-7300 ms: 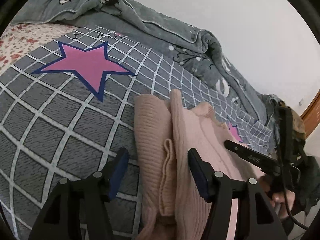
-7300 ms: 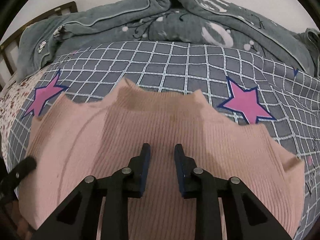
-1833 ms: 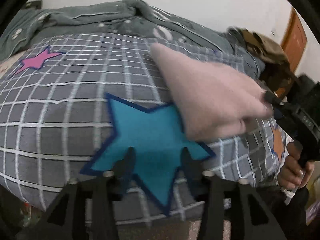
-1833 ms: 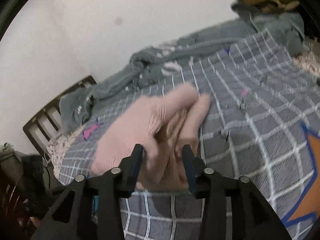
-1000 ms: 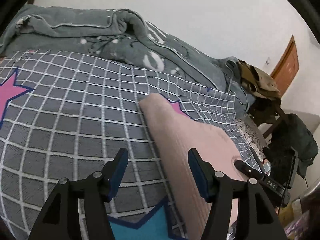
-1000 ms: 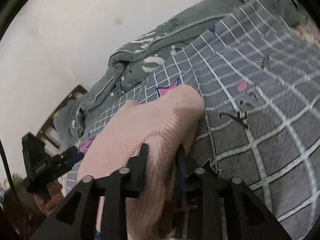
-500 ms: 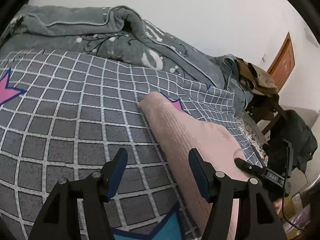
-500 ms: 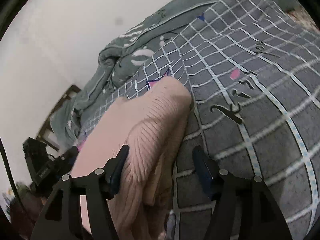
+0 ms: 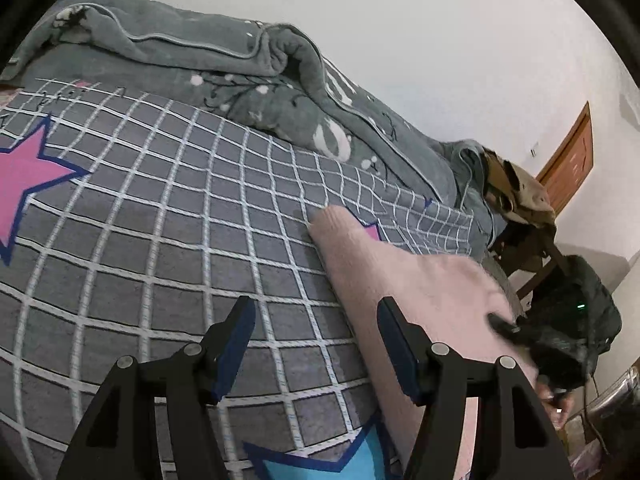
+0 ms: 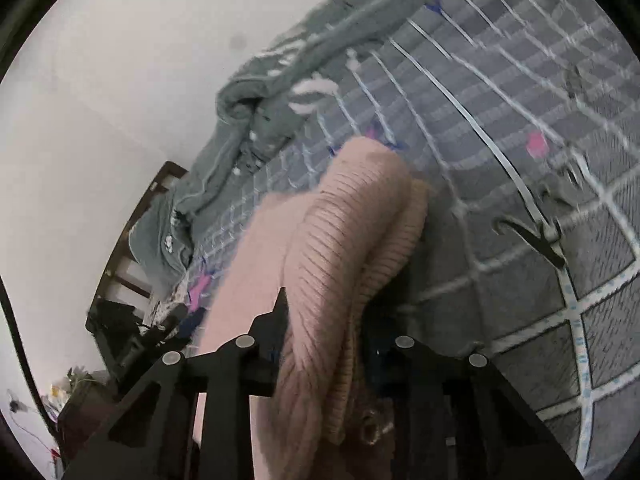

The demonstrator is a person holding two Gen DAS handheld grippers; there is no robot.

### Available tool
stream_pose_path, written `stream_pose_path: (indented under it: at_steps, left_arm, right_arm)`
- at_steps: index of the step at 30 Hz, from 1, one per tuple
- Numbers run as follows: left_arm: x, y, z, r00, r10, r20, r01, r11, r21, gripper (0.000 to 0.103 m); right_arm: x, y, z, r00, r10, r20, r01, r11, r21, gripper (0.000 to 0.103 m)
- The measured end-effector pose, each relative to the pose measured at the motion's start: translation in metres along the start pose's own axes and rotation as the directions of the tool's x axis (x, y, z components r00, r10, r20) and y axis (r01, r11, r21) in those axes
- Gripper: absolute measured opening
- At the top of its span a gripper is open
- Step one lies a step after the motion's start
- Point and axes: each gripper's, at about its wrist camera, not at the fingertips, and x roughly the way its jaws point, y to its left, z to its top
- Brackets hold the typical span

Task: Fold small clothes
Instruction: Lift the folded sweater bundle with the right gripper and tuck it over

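Bed (image 9: 168, 240), grey checked cover with star prints, is taken as work surface. Left gripper (image 9: 316, 344): jaws are held apart over bare cover, nothing between them. Right gripper (image 10: 324, 320): jaws are closing, with a folded edge of the pink ribbed sweater (image 10: 340, 232) between them. Sweater is laid folded on the cover. Grey blanket (image 9: 224, 64) is bunched along the far wall.

Right gripper (image 10: 326, 312) fingertips buried in blurred pink sweater (image 10: 340, 240) folds.
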Motion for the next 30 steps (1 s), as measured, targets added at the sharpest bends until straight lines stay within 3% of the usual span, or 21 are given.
stream_pose_path:
  at_steps: [5, 10, 13, 16, 19, 21, 24, 28, 30]
  left_arm:
    - [-0.018, 0.018, 0.013, 0.997, 0.044, 0.061, -0.042, 0.999, -0.025, 0.061]
    - [-0.035, 0.044, 0.027, 0.994, 0.041, 0.097, -0.032, 0.995, -0.095, 0.061]
    - [-0.042, 0.050, 0.034, 0.986, 0.101, 0.129, -0.090, 0.992, -0.085, 0.061]
    - [-0.044, 0.055, 0.039, 0.982, 0.130, 0.139, -0.119, 0.990, -0.080, 0.061]
    - [-0.045, 0.061, 0.043, 0.980, 0.136, 0.148, -0.124, 0.988, -0.091, 0.061]
    - [-0.045, 0.064, 0.045, 0.980, 0.135, 0.149, -0.121, 0.988, -0.097, 0.061]
    - [-0.044, 0.064, 0.047, 0.980, 0.131, 0.147, -0.118, 0.988, -0.098, 0.061]
    - [-0.037, 0.056, 0.046, 0.984, 0.118, 0.132, -0.110, 0.991, -0.071, 0.061]
    - [-0.033, 0.050, 0.044, 0.986, 0.116, 0.121, -0.111, 0.993, -0.049, 0.061]
  right_arm:
    - [0.006, 0.075, 0.012, 0.999, -0.023, 0.043, 0.026, 0.998, -0.063, 0.029]
    - [0.033, 0.132, 0.025, 0.998, -0.052, 0.042, 0.056, 0.992, -0.112, 0.028]
    - [0.055, 0.163, 0.031, 0.998, -0.061, 0.021, 0.063, 0.988, -0.143, 0.028]
    - [0.073, 0.180, 0.034, 0.999, -0.046, 0.011, 0.047, 0.987, -0.151, 0.027]
    - [0.086, 0.191, 0.040, 1.000, 0.020, 0.009, -0.018, 0.991, -0.135, 0.027]
    - [0.090, 0.184, 0.042, 0.997, 0.074, 0.015, -0.072, 0.991, -0.109, 0.027]
    - [0.097, 0.147, 0.036, 0.996, 0.087, 0.022, -0.085, 0.995, -0.056, 0.027]
    - [0.113, 0.049, 0.013, 1.000, -0.015, -0.001, 0.015, 0.998, 0.059, 0.027]
    - [0.116, 0.012, 0.007, 1.000, 0.014, -0.015, -0.011, 0.988, 0.152, 0.027]
